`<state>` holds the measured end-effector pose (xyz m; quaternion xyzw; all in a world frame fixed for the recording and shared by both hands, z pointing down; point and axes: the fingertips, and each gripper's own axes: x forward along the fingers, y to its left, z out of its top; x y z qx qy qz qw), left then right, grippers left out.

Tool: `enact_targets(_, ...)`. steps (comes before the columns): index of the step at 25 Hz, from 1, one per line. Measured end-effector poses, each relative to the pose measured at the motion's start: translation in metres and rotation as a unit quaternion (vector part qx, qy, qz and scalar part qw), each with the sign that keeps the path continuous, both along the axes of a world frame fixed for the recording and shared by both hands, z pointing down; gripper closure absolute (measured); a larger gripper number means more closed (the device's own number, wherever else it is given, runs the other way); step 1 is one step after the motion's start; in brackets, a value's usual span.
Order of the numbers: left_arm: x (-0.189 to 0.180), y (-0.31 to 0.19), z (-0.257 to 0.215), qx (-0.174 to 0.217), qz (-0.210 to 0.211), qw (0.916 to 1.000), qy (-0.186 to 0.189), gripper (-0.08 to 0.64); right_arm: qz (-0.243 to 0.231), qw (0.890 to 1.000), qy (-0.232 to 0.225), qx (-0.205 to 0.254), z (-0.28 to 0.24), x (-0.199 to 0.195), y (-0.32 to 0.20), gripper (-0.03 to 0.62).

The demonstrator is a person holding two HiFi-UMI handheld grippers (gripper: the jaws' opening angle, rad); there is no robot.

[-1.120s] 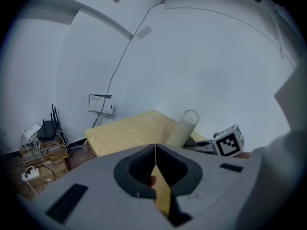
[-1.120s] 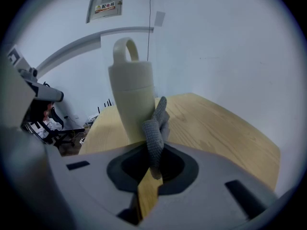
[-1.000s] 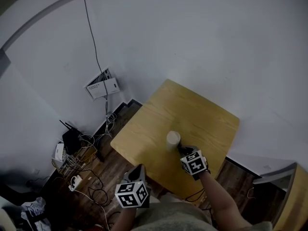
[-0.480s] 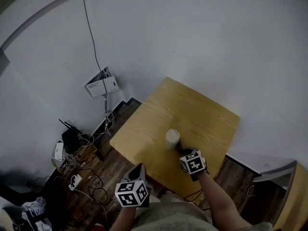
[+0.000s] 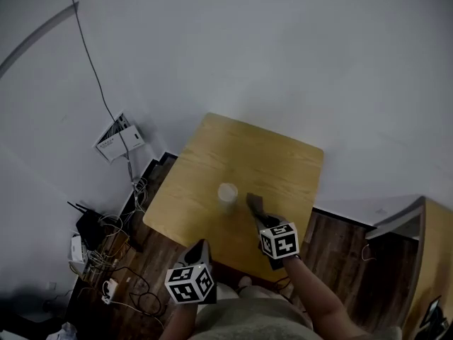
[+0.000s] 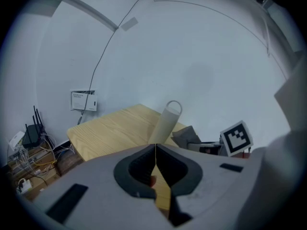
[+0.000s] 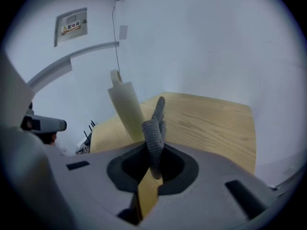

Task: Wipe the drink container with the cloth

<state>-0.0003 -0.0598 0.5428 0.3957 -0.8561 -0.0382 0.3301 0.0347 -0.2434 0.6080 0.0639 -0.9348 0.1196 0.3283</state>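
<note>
A tall cream drink container [image 5: 227, 195] with a loop handle on its lid stands upright near the front of the small wooden table [image 5: 283, 163]. It also shows in the left gripper view [image 6: 166, 121] and in the right gripper view [image 7: 125, 105]. My right gripper [image 5: 256, 210] is shut on a grey knitted cloth [image 7: 154, 133], which sticks up from the jaws just right of the container. In the head view the cloth [image 5: 254, 204] sits a little apart from the container. My left gripper [image 5: 201, 249] hangs below the table's front edge, shut and empty [image 6: 155, 153].
The table stands against a white wall. On the dark wood floor at the left lie tangled cables, a router [image 5: 88, 225] and a power strip [image 5: 110, 289]. A white box [image 5: 113, 140] hangs on the wall with a cable running up.
The head view has shifted, so the table sits lower and further left. My right gripper with the cloth has drawn a little to the right of the container. The left gripper has barely moved.
</note>
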Motion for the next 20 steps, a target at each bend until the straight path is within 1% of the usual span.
enact_targets(3, 0.007, -0.004, 0.001, 0.003, 0.022, 0.9997, 0.005, 0.557, 0.032, 0.999, -0.011, -0.006, -0.014, 0.015, 0.004, 0.574)
enact_targets(8, 0.016, -0.012, -0.002, 0.008, 0.072, 0.9973, 0.008, 0.557, 0.079, 0.996, -0.028, -0.013, -0.034, 0.038, 0.017, 0.574)
enact_targets(13, 0.027, -0.008, -0.004, 0.009, 0.117, 0.9930, 0.017, 0.557, 0.106, 0.993, -0.037, -0.023, -0.048, 0.063, 0.051, 0.574)
enact_targets(20, 0.051, 0.005, -0.007, 0.016, 0.164, 0.9861, 0.025, 0.557, 0.149, 0.987, -0.054, -0.032, -0.065, 0.097, 0.089, 0.574)
